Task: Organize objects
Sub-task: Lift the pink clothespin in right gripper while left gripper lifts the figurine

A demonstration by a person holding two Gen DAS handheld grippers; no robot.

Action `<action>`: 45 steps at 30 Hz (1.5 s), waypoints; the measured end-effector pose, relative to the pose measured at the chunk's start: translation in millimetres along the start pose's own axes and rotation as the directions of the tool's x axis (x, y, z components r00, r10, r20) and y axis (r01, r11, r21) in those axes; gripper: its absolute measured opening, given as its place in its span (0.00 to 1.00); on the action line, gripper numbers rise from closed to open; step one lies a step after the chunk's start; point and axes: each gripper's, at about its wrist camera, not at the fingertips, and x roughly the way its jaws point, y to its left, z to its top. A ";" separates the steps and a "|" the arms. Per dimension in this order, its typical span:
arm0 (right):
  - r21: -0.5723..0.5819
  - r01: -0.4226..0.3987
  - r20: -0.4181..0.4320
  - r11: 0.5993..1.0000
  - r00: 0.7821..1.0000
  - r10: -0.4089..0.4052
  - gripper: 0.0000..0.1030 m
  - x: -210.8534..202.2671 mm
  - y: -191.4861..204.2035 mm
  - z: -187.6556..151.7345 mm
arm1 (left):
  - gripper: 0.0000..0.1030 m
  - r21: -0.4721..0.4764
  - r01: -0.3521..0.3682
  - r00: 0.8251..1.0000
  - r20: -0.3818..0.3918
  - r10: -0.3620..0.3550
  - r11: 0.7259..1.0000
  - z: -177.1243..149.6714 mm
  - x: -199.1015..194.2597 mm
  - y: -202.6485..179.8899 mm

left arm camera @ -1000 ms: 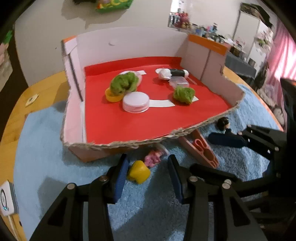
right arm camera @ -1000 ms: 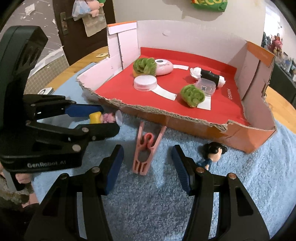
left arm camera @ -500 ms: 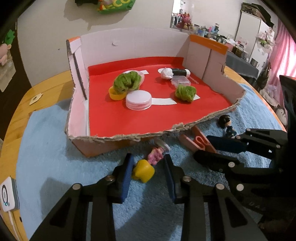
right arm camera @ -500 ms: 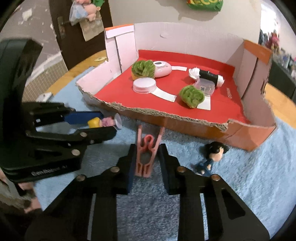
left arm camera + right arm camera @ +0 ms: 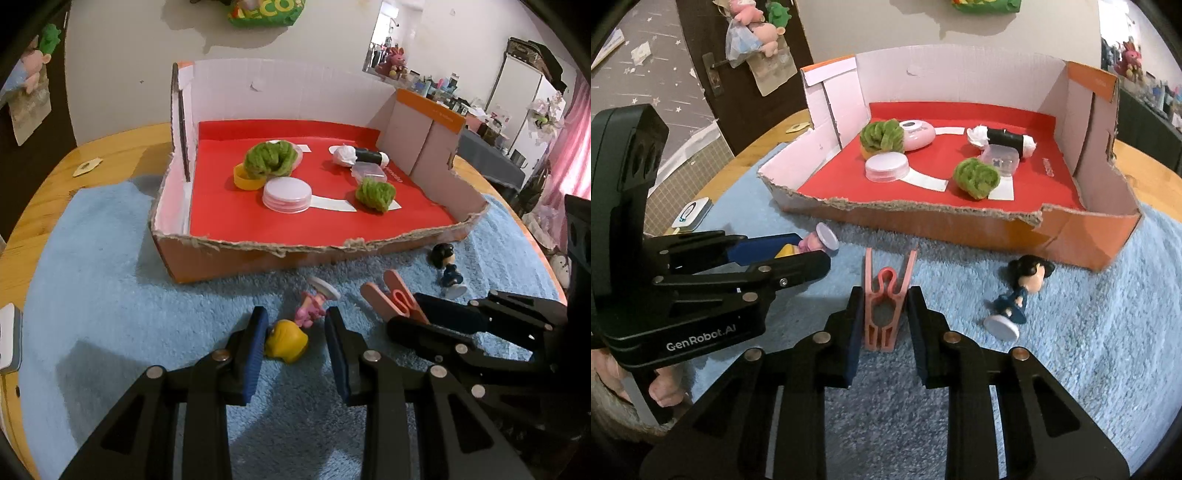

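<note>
Partly done: several items already in box point(image 5: 436, 192); left gripper point(image 5: 295, 341) clenched on yellow-haired figurine point(image 5: 286, 339), right gripper point(image 5: 881, 321) clenched on pink clip point(image 5: 884, 306), dark-haired figurine point(image 5: 1021, 291) loose on blue towel point(image 5: 92, 295).

Yellow-haired figurine point(image 5: 793, 249) mostly hidden behind left gripper point(image 5: 798, 254).

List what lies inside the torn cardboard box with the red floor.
Inside the cardboard box: two green yarn bundles, white round lid, pink oval case, clear small container, black-and-white roll. A yellow cap sits partly hidden.
</note>
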 end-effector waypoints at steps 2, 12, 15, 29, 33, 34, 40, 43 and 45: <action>0.002 0.000 0.000 1.000 1.000 0.000 0.22 -0.2 0.6 -1.3 | 0.33 -0.001 -0.013 1.000 0.004 0.013 1.000 -0.6 0.1 -1.7; -0.014 0.024 0.005 1.000 1.000 -0.024 0.22 -2.8 5.2 -4.5 | 0.33 -0.028 -0.029 1.000 0.005 0.029 0.999 -3.5 -4.5 -1.9; -0.009 0.016 0.006 1.000 1.000 -0.016 0.22 -4.4 5.9 -5.5 | 0.33 -0.023 -0.037 0.999 0.008 0.038 0.999 -3.9 -5.8 -3.8; -0.017 -0.004 0.014 1.000 1.000 0.005 0.22 -14.5 11.9 -7.3 | 0.33 -0.034 -0.025 0.999 0.022 0.026 0.999 -4.5 -15.9 -3.0; -0.017 -0.013 0.016 1.000 1.000 0.013 0.22 -16.1 13.0 -7.3 | 0.33 -0.038 -0.020 0.999 0.028 0.022 0.999 -4.5 -19.5 -1.1; -0.018 -0.015 0.017 1.000 1.000 0.015 0.22 -16.6 13.4 -7.1 | 0.33 -0.038 -0.021 0.999 0.031 0.023 0.999 -4.2 -20.7 -0.9; -0.016 -0.043 0.021 0.999 0.999 0.043 0.22 -19.0 16.1 -4.9 | 0.33 -0.042 -0.016 0.999 0.048 0.018 0.999 -1.7 -30.1 0.5; -0.020 -0.059 0.029 0.998 0.998 0.059 0.22 -21.4 18.7 -2.4 | 0.33 -0.043 -0.014 0.998 0.061 0.016 0.999 0.7 -35.1 1.2; -0.020 -0.069 0.035 0.997 0.997 0.069 0.22 -23.2 19.7 -0.6 | 0.33 -0.045 -0.012 0.997 0.070 0.015 0.999 2.9 -38.4 2.0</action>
